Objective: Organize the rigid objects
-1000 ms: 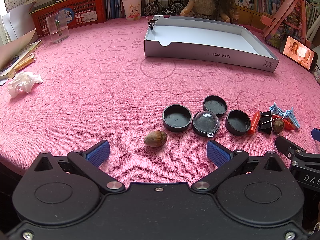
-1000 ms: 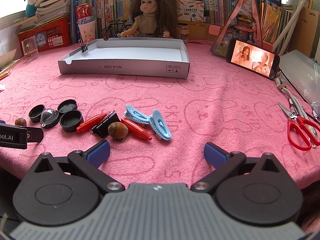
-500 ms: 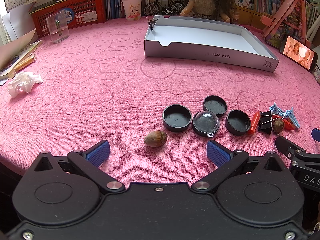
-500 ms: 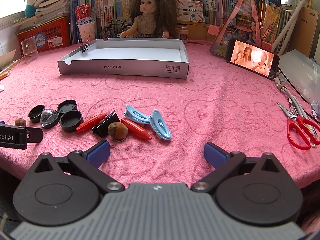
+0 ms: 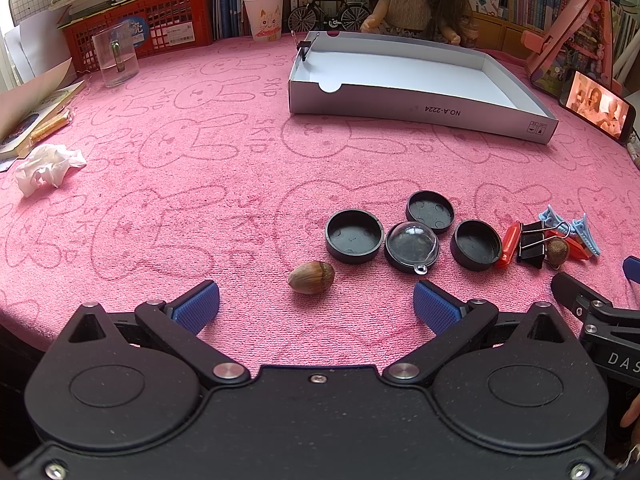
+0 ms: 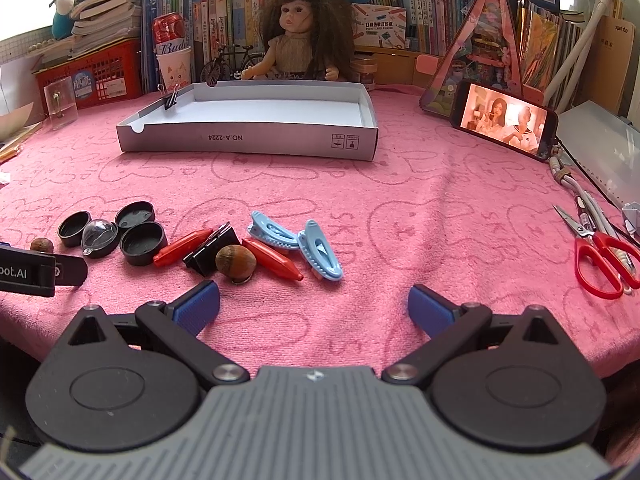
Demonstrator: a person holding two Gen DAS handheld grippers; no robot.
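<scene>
A brown nut lies on the pink cloth just ahead of my open, empty left gripper. Beyond it sit three black caps and a clear dome. To the right lie a red clip, a black binder clip, a second nut and blue hair clips. My right gripper is open and empty, near the second nut, red clips, binder clip and blue hair clips. A white box tray stands far back.
A phone leans at the right, red scissors lie at the right edge. A crumpled tissue, a clear cup and a red basket are at the left. A doll and books line the back.
</scene>
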